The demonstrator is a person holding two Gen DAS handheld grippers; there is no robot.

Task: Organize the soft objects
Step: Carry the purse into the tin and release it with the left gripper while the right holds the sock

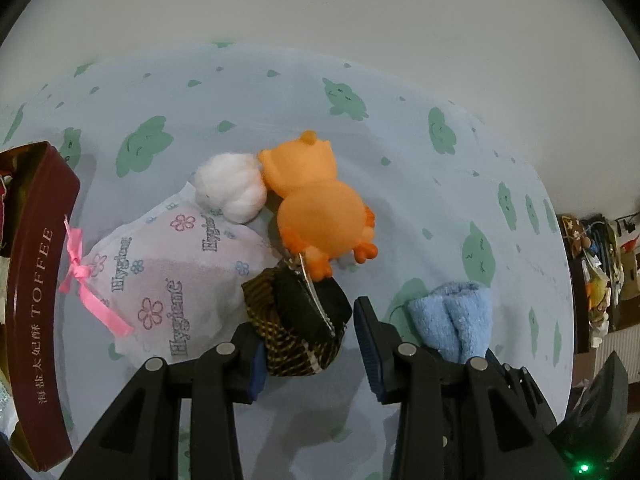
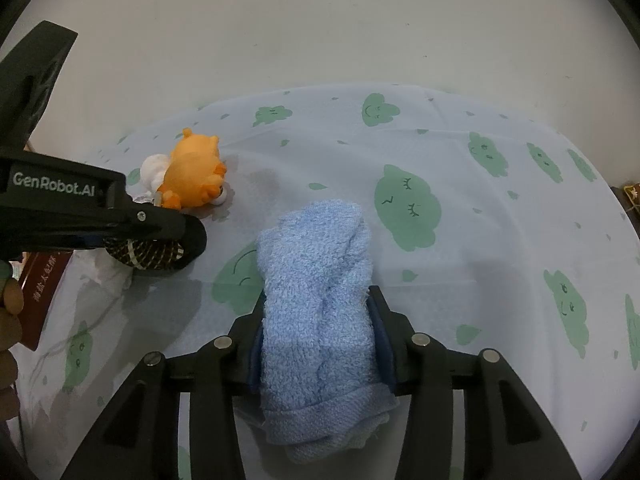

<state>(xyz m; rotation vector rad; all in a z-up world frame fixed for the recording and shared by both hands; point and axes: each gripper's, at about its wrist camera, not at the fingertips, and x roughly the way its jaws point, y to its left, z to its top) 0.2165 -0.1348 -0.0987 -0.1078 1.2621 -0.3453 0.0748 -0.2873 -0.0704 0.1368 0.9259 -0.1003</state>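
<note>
Right now your right gripper [image 2: 316, 336] has the rolled blue towel [image 2: 320, 320] lying lengthwise between its fingers, and both pads meet the terry cloth at its sides. How firmly they press you cannot tell from this view; the towel's far end rests on the tablecloth [image 2: 480, 200], pale blue with green smiling clouds.

Your left gripper [image 1: 310, 344] stands with its jaws apart. The dark woven pouch [image 1: 296, 328], brown-and-gold check with a black flap and a metal clasp, sits at the left finger and seems to touch that pad, while the right pad stands clear of it with bare cloth showing in the gap.

Just beyond the pouch lies the orange rubber toy animal [image 1: 316, 208], on its side with its feet toward you. A white cotton ball [image 1: 232, 188] is pressed against the toy's head. Beside both, to the left, lies a white Hygiene sachet [image 1: 168, 272] printed with flowers and tied with a pink ribbon [image 1: 86, 280]. At the far left edge stands a dark red toffee tin [image 1: 36, 308].

A plain pale wall [image 1: 320, 8] rises behind the table.
</note>
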